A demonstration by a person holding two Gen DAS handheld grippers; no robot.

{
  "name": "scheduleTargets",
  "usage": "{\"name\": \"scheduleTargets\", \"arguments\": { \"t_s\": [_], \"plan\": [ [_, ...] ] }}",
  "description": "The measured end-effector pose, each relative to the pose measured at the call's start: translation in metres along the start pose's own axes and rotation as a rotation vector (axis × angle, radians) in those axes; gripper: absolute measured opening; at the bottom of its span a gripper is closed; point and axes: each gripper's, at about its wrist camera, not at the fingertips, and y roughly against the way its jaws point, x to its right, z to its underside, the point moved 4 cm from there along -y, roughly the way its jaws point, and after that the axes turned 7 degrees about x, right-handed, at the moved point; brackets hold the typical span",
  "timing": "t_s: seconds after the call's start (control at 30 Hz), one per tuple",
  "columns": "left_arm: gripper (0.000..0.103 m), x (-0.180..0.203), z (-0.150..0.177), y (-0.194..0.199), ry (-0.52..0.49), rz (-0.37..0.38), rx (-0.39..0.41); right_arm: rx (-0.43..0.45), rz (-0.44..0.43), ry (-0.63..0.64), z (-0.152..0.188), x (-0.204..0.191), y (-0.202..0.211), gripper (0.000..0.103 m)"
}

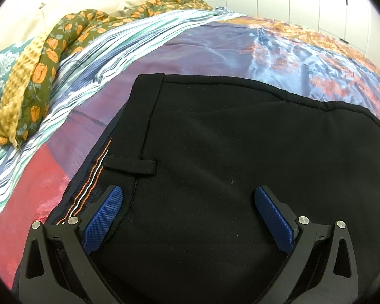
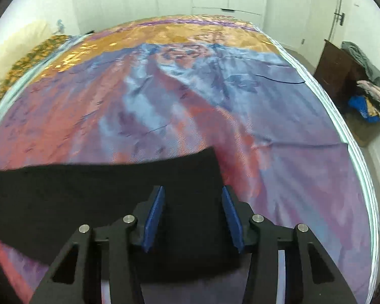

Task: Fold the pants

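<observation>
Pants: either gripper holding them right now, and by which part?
Neither. The left gripper is open over the waistband end of the black pants; the right gripper is open over the other end. Contact unclear.

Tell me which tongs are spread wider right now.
The left tongs: their blue pads sit far apart above the pants near the waistband. The right tongs are open too, but narrower, over the leg end.

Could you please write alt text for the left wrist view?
The left gripper, jaws open, hovers over black pants lying flat on a purple, red and blue bedspread. The waistband and a belt loop show at left, and a floral cloth is bunched along the far left.
</observation>
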Motion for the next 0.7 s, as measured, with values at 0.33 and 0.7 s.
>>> {"name": "scheduleTargets", "arguments": {
  "t_s": [0.33, 0.7],
  "plan": [
    [0.103, -0.001, 0.000, 0.000, 0.004, 0.003, 0.001, -0.029, -0.019, 0.021, -0.002, 0.011, -0.010, 0.004],
    [0.103, -0.001, 0.000, -0.001, -0.001, -0.002, 0.001, -0.050, -0.275, 0.180, 0.044, -0.036, 0.072, 0.003]
  ]
}}
